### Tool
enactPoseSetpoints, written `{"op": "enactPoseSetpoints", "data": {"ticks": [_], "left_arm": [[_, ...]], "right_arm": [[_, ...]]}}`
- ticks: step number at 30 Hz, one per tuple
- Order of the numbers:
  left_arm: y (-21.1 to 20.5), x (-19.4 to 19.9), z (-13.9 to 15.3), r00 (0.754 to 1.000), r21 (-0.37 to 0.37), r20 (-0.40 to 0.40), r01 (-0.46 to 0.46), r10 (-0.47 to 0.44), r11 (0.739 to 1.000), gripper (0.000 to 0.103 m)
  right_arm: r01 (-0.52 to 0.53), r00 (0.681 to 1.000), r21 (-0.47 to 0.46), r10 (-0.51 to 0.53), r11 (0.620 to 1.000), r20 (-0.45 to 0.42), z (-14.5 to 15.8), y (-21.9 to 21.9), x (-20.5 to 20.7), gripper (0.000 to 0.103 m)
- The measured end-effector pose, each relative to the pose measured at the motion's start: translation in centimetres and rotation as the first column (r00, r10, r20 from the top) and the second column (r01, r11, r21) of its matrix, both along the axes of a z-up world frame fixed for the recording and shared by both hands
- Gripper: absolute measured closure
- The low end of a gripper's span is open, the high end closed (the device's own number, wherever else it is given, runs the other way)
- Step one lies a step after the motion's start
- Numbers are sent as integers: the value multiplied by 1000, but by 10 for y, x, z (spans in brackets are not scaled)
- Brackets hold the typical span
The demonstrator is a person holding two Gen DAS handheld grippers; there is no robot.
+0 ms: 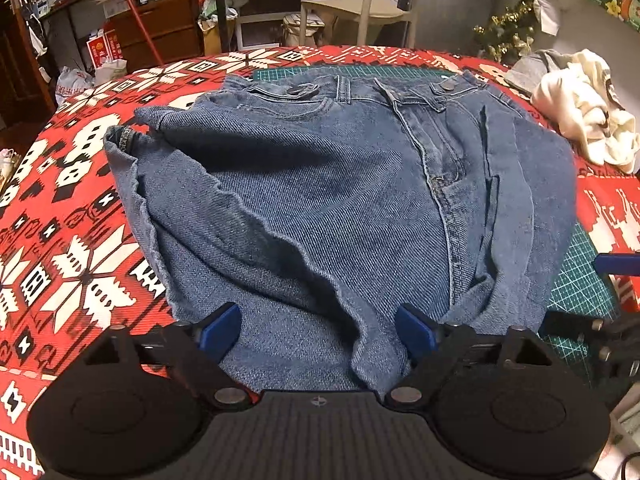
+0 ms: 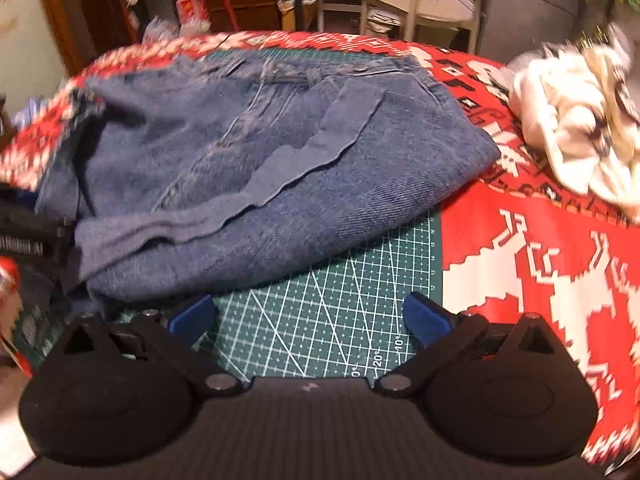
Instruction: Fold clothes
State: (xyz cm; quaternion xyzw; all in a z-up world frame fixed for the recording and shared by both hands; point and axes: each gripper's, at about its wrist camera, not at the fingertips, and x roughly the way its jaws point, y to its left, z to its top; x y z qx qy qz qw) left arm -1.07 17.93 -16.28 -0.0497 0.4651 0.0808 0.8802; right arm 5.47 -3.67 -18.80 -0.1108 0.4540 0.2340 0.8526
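two views show one pair of jeans [image 1: 328, 184] folded into a thick bundle on the tabletop [image 1: 72, 208], partly over a green mat [image 1: 580, 280], waistband at the far edge and a hem poking out at the far left. from the left wrist, the left claw [image 1: 318, 330] stands wide with nothing between its blue tips, low over the near edge of the denim, where a loose ridge of cloth rises between the fingers; if it closes there it may catch only the top layer, and a lift would then peel the stack apart rather than carry it whole. from the right wrist, the right claw [image 2: 308, 320] is also wide and holds nothing, hanging over bare mat just short of the bundle's near right corner; this view is blurred, so fine edges are hard to judge. the stepped layers along that side look uneven, and a push or a one-sided pull could slide them further askew. a white garment [image 2: 576, 116] lies near on the right and could be dragged if the jeans swing that way.
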Motion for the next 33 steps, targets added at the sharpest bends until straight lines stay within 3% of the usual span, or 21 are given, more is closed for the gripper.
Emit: {"op": "enactPoseSetpoints", "data": {"ticks": [8, 12, 16, 20, 21, 24, 27, 31, 33], "left_arm": [[4, 3, -5, 1000, -3, -2, 4, -4, 1000, 0], [7, 2, -6, 1000, -17, 21, 1, 0, 1000, 0], [16, -4, -4, 998, -85, 59, -11, 16, 996, 0], [29, -9, -1, 996, -167, 80, -33, 46, 985, 1], [32, -9, -1, 995, -182, 81, -40, 55, 982, 6], [34, -9, 5, 992, -163, 74, -90, 103, 982, 29], [40, -12, 15, 987, -185, 93, -110, 128, 977, 38], [48, -18, 30, 981, -189, 132, -116, 142, 975, 41], [51, -19, 36, 979, -183, 142, -120, 147, 976, 41]], "right_arm": [[0, 1000, -13, 0, 1000, 30, -2, 6, 0, 1], [3, 1000, -16, -3, 1000, 28, -2, 5, 3, 1], [19, 1000, -21, -18, 1000, 16, 1, 1, 6, 1], [60, 995, 24, -62, 998, 77, 20, -19, 4, 1], [69, 993, 46, -73, 997, 94, 27, -23, 4, 3], [81, 987, 85, -91, 993, 133, 42, -27, 8, 19], [74, 984, 89, -87, 993, 155, 52, -20, 16, 37], [41, 992, 110, -54, 993, 110, 52, 1, 33, 61], [32, 996, 125, -42, 992, 83, 48, 13, 42, 61]]}}
